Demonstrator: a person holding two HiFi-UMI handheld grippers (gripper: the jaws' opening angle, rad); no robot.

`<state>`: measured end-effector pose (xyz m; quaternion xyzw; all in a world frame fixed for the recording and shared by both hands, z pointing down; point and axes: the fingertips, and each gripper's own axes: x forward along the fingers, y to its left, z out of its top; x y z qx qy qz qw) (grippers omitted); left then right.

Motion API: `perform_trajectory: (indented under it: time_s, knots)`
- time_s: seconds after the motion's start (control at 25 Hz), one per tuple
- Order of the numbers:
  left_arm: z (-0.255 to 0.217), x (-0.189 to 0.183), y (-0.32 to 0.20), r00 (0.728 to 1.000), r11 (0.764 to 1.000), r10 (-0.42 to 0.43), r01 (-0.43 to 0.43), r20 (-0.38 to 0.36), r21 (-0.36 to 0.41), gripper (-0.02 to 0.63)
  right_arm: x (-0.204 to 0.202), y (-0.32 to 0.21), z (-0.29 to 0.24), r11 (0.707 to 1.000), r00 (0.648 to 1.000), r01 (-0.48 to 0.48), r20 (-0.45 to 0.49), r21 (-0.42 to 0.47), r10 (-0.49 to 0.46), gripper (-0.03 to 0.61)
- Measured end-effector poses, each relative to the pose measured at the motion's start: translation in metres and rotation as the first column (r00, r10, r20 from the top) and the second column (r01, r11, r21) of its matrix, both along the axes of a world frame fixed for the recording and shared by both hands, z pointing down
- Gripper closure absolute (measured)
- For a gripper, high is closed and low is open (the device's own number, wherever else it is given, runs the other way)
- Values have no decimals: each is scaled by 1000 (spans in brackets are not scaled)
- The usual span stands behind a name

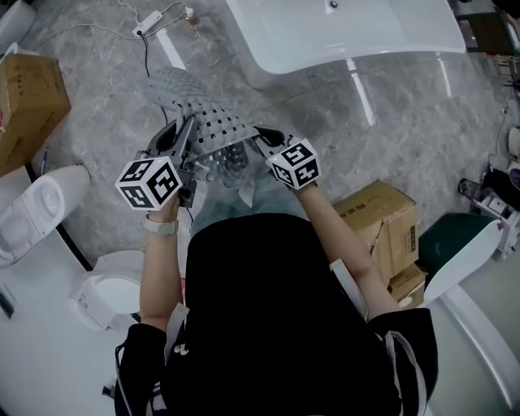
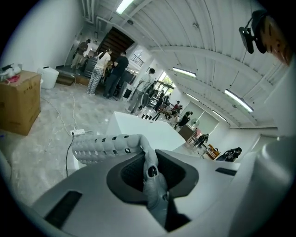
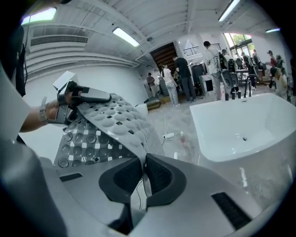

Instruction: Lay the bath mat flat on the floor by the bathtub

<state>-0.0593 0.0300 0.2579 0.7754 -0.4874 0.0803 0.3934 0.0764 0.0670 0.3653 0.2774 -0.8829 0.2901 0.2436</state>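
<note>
The left gripper is pressed together on one edge of the bath mat, and the grey sheet stands upright between its pads. The right gripper pinches the opposite edge the same way.

In the head view the mat hangs in the air between the two grippers, at the centre of the frame. Its far end droops forward toward the upper left.

The mat looks soft and rubbery. It is perforated, with suction cups on its underside, so it is likely light and floppy and will sag or fold unless both held edges stay spread apart. The cups may bite into the smooth floor once they touch it, so the mat should be placed correctly before it is pressed down.

The bathtub fills the top of the frame, and bare floor lies open along its rim. A power strip and its cord lie at upper left, close to the mat's far end. A cardboard box and a toilet stand well to the left.
</note>
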Motion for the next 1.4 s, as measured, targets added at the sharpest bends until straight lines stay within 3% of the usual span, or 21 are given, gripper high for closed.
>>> perform_trajectory:
  time_s: [0.2,0.48,0.72,0.8,0.92,1.16,1.32,1.4]
  knots:
    - [51,-11,14,998,994,65,-63,17,-93,514,15,-5,-14,995,994,-104,-26,4,104,538]
    - [110,1,35,983,972,143,-161,-113,-169,448,23,-5,-43,981,980,-196,-35,5,196,537]
    - [134,35,41,917,938,216,-290,-334,-189,392,30,-11,-72,959,959,-284,-19,27,284,537]
    - [138,46,44,900,925,266,-339,-344,-171,350,35,-15,-82,948,948,-317,-13,40,318,537]
    - [148,62,62,877,883,428,-457,-218,-109,318,45,-16,-88,942,941,-327,-62,74,331,537]
    - [168,93,107,756,751,650,-654,-77,-90,257,57,-20,-90,926,919,-367,-120,90,376,537]
    - [173,125,127,689,686,723,-725,-53,-66,240,65,-21,-99,895,886,-437,-130,92,446,537]
    - [170,142,135,670,668,740,-743,-66,-48,232,71,-20,-104,877,867,-472,-133,95,481,537]
